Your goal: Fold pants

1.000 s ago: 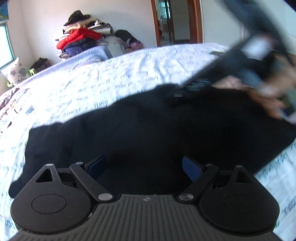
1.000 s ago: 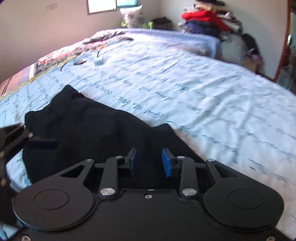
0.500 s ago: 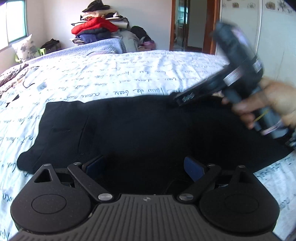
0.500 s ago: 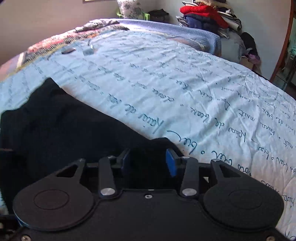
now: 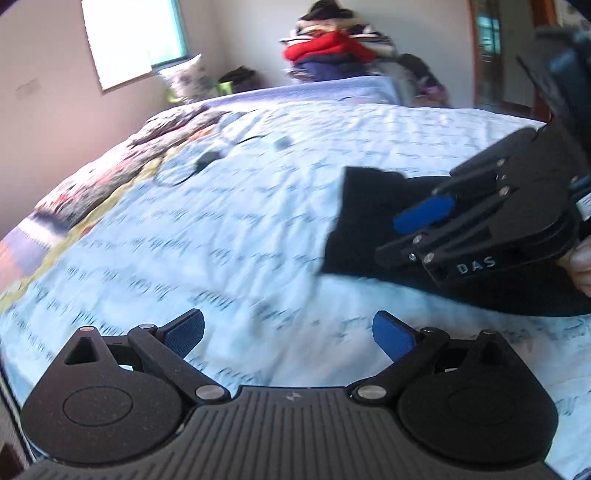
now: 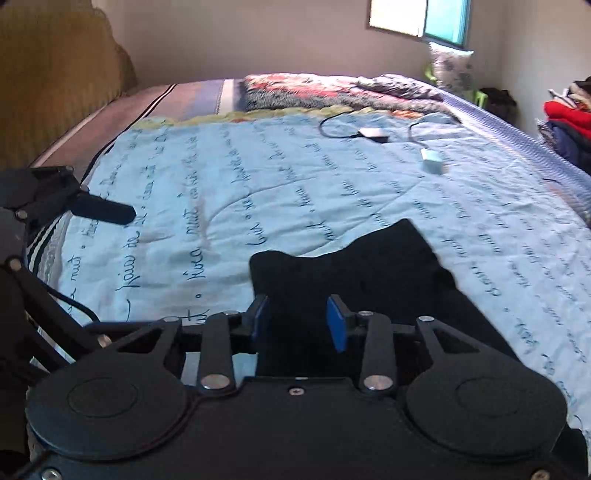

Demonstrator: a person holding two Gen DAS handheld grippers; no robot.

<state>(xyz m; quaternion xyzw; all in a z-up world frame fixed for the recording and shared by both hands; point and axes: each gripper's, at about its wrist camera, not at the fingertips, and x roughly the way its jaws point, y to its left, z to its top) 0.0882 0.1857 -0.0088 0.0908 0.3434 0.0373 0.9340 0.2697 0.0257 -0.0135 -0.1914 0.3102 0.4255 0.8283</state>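
Black fabric pants point(image 6: 369, 273) are now seen folded shorter on the script-printed light-blue bed sheet point(image 6: 258, 184), the right gripper point(image 6: 299, 323) part-open over them, the left gripper point(image 5: 288, 332) swung away, wide and empty.

A pale blue script-printed bedsheet point(image 6: 369, 192) covers the bed, daylight enters the teal-framed window point(image 6: 421, 16) at 1 o'clock, and a clothes pile point(image 5: 332, 51) stands against the pinkish wall point(image 6: 240, 37).
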